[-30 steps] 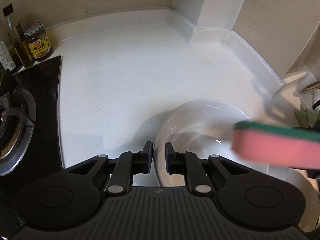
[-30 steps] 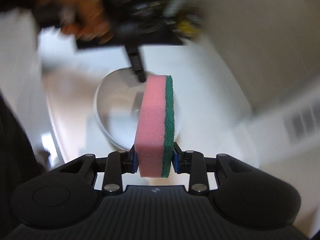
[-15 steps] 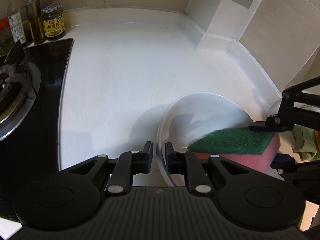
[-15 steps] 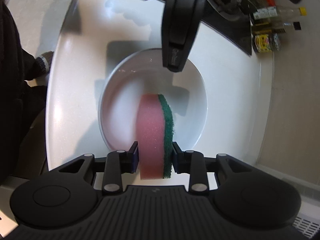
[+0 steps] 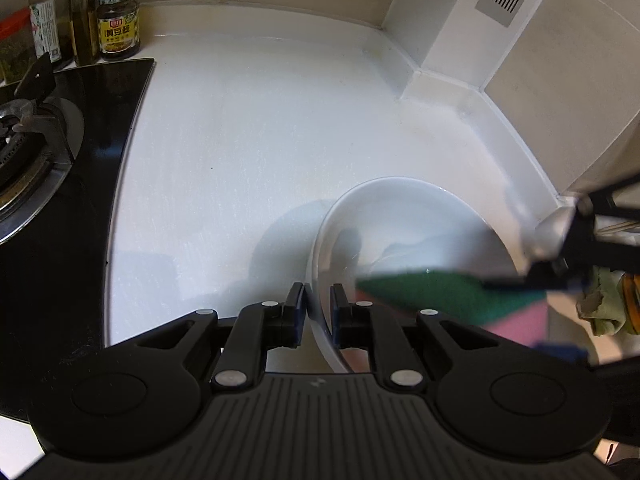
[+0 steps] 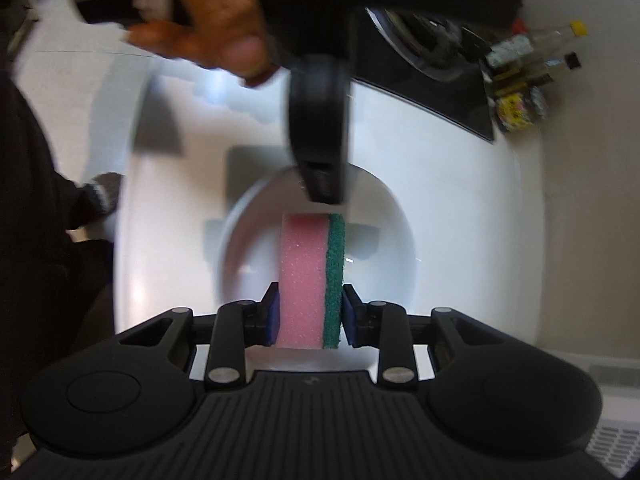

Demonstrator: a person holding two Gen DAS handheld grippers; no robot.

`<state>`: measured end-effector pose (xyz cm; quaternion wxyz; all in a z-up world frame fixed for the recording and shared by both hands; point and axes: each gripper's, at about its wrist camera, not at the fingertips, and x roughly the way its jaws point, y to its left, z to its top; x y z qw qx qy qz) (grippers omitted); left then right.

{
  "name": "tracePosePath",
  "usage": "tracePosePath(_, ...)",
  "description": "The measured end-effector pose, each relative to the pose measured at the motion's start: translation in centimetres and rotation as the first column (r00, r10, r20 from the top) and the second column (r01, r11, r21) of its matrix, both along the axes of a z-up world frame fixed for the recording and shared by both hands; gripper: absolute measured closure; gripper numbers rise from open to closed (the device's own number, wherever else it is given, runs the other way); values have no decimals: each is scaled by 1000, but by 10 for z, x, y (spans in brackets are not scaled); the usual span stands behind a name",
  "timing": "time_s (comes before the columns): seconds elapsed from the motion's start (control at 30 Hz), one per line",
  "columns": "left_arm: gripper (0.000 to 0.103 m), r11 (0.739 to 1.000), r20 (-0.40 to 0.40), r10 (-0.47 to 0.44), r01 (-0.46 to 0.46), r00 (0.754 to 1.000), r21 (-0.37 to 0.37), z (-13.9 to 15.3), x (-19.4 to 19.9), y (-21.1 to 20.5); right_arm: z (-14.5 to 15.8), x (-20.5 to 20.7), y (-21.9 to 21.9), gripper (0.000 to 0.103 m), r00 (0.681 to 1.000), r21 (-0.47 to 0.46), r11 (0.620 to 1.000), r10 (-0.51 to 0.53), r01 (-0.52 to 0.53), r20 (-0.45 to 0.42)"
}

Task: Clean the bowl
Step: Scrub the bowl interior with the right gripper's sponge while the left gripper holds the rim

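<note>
A white bowl [image 5: 404, 220] sits on the white counter. My left gripper [image 5: 318, 312] is shut on the bowl's near rim, one finger inside and one outside. My right gripper [image 6: 308, 312] is shut on a pink sponge with a green scrub side [image 6: 312, 276]. The sponge reaches into the bowl [image 6: 384, 240], green face up in the left wrist view [image 5: 440, 292]. The left gripper [image 6: 320, 136] shows at the bowl's far rim in the right wrist view, held by a hand.
A black gas hob [image 5: 60, 184] lies left of the bowl. Bottles and a jar [image 5: 118, 24] stand at the back left by the wall. A wall corner with vents [image 5: 472, 8] is behind the bowl. A green cloth [image 5: 604, 304] lies at the right.
The sponge has slid across the inside of the bowl. The right gripper's view has swung and blurred. The left gripper keeps its hold on the rim.
</note>
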<state>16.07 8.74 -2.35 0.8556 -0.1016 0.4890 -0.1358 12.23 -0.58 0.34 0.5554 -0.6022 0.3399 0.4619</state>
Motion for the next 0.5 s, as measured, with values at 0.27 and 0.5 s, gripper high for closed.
tracePosePath(0.27,92,1000,-2,-7,7,1000,-12,-2,3,5,-3,3,-10,77,999,-61,998,15,-13,39)
tracePosePath(0.5,93,1000,-4,-14,14,1000,6,-2,7,5,3,-4,-11,77,1000,9,1000,16,-16,-8)
